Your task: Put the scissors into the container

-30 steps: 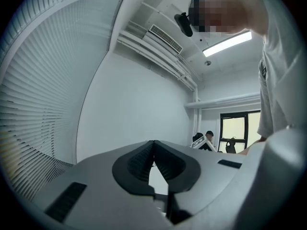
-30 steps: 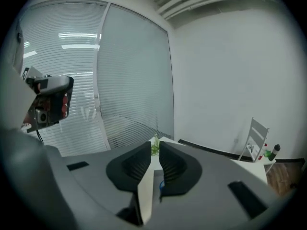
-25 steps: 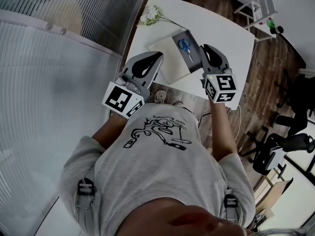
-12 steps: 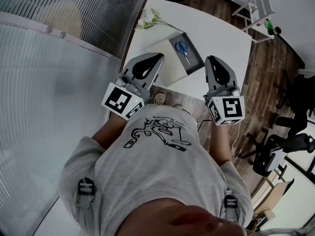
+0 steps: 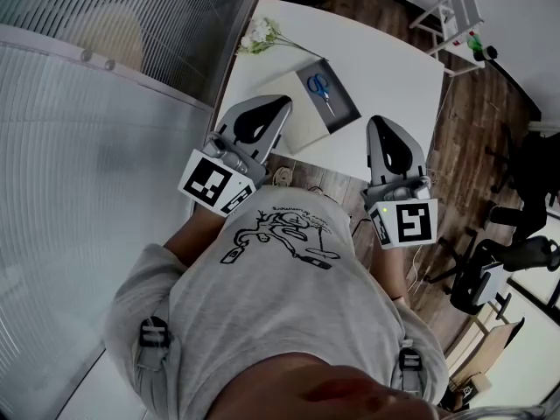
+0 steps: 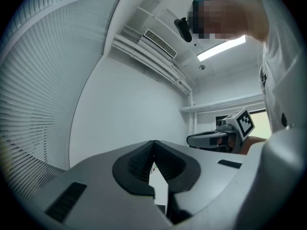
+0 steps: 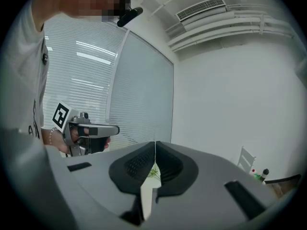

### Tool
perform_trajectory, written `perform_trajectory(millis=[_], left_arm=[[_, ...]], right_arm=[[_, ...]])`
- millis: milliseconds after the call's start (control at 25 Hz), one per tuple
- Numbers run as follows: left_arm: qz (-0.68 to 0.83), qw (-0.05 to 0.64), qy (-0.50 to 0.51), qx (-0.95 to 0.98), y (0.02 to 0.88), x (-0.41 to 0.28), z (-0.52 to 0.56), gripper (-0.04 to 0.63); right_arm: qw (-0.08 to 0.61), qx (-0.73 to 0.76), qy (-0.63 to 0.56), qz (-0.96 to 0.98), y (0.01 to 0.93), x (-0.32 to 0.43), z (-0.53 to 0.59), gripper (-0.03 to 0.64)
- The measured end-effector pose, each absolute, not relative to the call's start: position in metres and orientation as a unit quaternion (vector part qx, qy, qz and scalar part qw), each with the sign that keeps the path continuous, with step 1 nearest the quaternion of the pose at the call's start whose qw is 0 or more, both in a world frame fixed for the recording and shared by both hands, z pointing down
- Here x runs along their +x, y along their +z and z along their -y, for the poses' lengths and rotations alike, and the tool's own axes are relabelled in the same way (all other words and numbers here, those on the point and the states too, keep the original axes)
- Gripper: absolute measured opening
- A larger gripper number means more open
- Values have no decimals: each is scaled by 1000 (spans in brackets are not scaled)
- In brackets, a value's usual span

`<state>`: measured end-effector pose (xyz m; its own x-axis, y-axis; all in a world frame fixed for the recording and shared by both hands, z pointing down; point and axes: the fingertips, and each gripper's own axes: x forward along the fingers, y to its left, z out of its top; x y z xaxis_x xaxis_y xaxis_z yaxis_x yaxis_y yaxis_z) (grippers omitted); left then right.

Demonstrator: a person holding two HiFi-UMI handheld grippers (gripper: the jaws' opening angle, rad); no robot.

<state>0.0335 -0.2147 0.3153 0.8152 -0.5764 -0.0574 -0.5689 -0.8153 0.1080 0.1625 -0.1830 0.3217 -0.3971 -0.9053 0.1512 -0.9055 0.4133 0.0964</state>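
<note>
In the head view the scissors (image 5: 320, 88) were too small to tell how their blades lay. The left gripper (image 5: 278, 105) covered a corner of the white board (image 5: 297, 122) — the right gripper (image 5: 382, 125) hid part of the table (image 5: 385, 59) edge. In the right gripper view a green sprig (image 7: 154, 172) showed only as a sliver.

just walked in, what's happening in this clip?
A person holds both tools close to the torso, short of the white table. The left hand-held gripper and the right hand-held gripper each have their jaws together with nothing between them. The scissors, blue-handled, already lie in the dark container on the table, so the task looks done.
</note>
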Motion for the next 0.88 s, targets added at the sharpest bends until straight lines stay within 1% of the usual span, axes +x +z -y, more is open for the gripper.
perform_trajectory(millis=[880], left_arm=[[291,37,-43,955,310,49,201,20]], right_arm=[[77,570,-28,818,299,182,147,5]])
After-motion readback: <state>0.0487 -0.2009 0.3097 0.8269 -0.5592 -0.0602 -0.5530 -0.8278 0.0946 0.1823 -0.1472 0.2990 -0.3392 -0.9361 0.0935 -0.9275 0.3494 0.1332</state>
